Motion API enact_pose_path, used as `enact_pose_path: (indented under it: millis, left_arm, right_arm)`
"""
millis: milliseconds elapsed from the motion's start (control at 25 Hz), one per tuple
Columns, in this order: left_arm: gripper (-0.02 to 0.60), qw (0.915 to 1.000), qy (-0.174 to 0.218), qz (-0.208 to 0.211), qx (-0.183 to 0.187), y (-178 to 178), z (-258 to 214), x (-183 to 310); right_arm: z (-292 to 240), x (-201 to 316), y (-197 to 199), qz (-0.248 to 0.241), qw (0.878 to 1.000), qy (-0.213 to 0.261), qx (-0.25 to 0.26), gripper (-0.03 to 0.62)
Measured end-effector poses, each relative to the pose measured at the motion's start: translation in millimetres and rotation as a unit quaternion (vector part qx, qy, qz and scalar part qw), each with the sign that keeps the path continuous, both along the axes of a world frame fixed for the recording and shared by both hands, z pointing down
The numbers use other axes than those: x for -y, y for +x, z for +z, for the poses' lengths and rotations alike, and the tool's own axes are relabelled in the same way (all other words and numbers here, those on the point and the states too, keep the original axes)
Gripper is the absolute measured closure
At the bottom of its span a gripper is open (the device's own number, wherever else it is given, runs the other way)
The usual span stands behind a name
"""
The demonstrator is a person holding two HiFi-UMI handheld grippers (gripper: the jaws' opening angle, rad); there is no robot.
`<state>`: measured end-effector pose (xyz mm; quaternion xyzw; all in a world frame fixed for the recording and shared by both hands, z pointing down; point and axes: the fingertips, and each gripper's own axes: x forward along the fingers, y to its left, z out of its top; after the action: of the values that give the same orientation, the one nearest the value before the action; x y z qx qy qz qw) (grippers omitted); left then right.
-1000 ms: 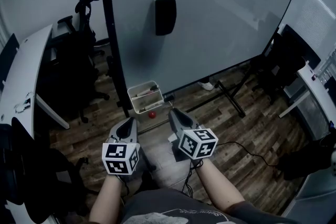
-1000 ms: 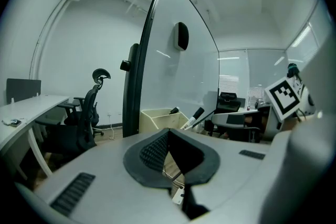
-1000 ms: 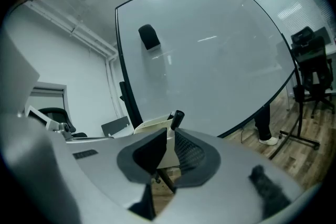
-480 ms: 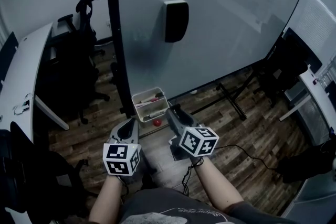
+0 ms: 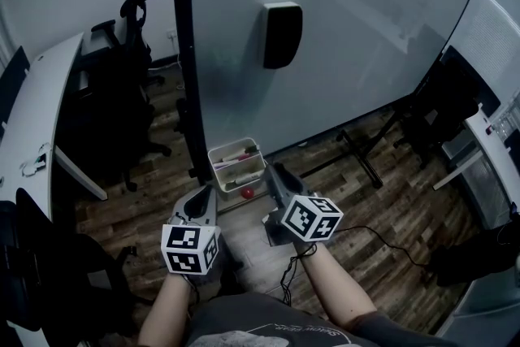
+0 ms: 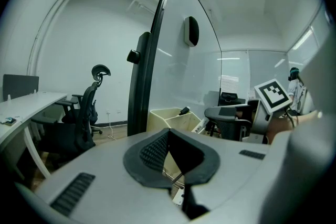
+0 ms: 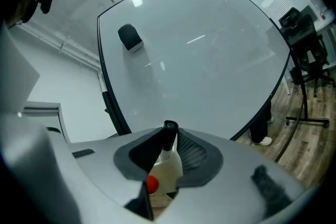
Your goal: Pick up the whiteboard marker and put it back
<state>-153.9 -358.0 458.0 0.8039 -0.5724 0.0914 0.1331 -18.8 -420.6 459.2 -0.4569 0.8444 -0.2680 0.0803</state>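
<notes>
- Whiteboard marker: dark end stands between the tips of the right tongs, at the right side of the tray; the rest of the barrel is hidden by the pads
- Right tongs: narrow, jaws have just been closing from wide, both pads against the marker's sides; tag cube at the end nearest the person
- Left tongs: tips together, nothing between them; held low, left of the tray and apart from it
- Tray: cream, divided, on the floor at the foot of the whiteboard; further pens lie inside
- Red ball: on the floor at the tray's near corner; touching or just beside, cannot tell which
- Whiteboard: large, dark-framed, on a stand; black eraser stuck to its face
- Floor: wood planks
- Bench: white, far left; black office chair beside it
</notes>
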Motion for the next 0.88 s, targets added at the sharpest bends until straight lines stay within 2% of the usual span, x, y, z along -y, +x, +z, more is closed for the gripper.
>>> enact_pose_path:
  millis: [200,520,680,880]
  left_arm:
    - [0.568,1.0,0.001,0.001,0.004,1.7,0.7,-3.5]
    - [0.568,0.9999,0.013,0.003,0.009,3.1,-9.9,-17.0]
    - [0.568,0.9997,0.021,0.009,0.012,11.2,-17.8,-28.4]
    - [0.568,0.9993,0.033,0.015,0.013,22.1,-30.2,-48.9]
  right_arm:
    - [-9.8,-5.8,-7.3,-0.016,0.999,0.028,-0.02,0.51]
    - [-43.9,-20.0,-6.6,-0.016,0.997,0.072,-0.005,0.513]
    - [-66.1,-33.3,2.7,-0.009,0.995,0.103,-0.003,0.513]
    - [-87.7,-52.4,17.9,-0.001,0.993,0.119,0.011,0.513]
